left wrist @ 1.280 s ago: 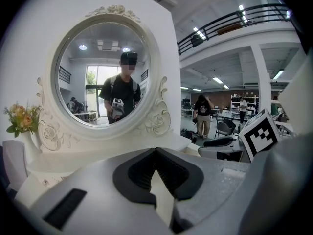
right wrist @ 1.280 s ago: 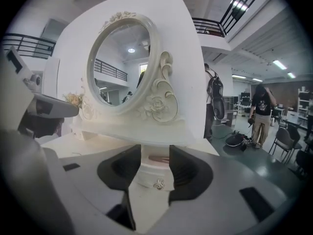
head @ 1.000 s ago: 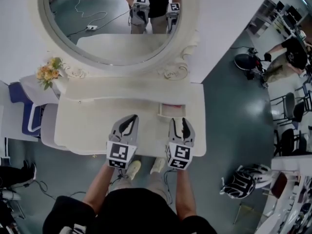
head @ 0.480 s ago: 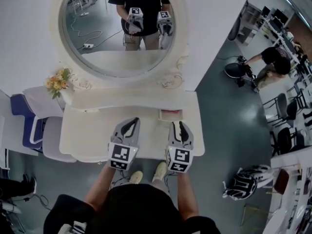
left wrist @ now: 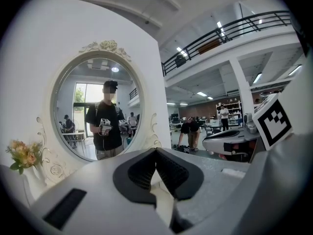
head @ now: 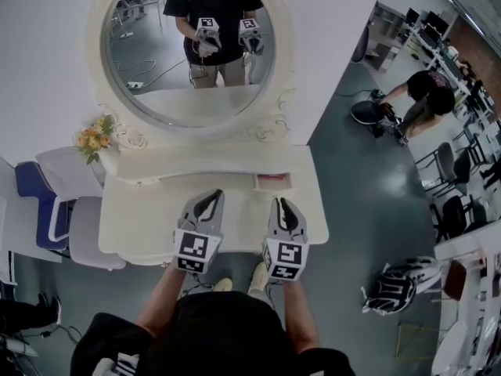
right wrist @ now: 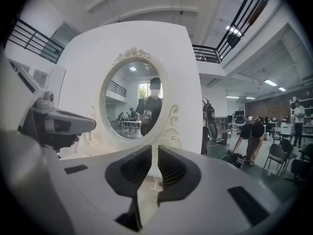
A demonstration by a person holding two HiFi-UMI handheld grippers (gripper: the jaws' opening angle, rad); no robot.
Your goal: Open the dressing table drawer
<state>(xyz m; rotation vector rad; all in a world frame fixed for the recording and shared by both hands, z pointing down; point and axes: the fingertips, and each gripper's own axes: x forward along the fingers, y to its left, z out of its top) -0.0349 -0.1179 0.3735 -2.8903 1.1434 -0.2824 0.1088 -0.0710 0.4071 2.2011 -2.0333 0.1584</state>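
Observation:
The white dressing table [head: 149, 210] stands below me under an oval mirror [head: 192, 49]. Its small drawer [head: 273, 182] on the raised back shelf is pulled out at the right and shows a reddish inside. My left gripper [head: 207, 200] hovers over the middle of the tabletop, shut with its tips meeting on nothing [left wrist: 156, 152]. Over the tabletop just in front of the drawer is my right gripper [head: 284, 206]. Its jaws are closing, with a narrow gap [right wrist: 156, 153] left and nothing between them. Both grippers point toward the mirror [right wrist: 134, 102].
A bunch of yellow flowers [head: 92, 138] stands at the table's back left. A blue and white chair [head: 48, 204] is at the left. On the right floor a person [head: 423, 88] bends over gear, with a striped bag [head: 391, 287] and black chairs [head: 454, 210] nearby.
Both grippers have lifted off the tabletop and drawn slightly back from the shelf. The right jaws have narrowed from wide open to a slit. The drawer stays pulled out.

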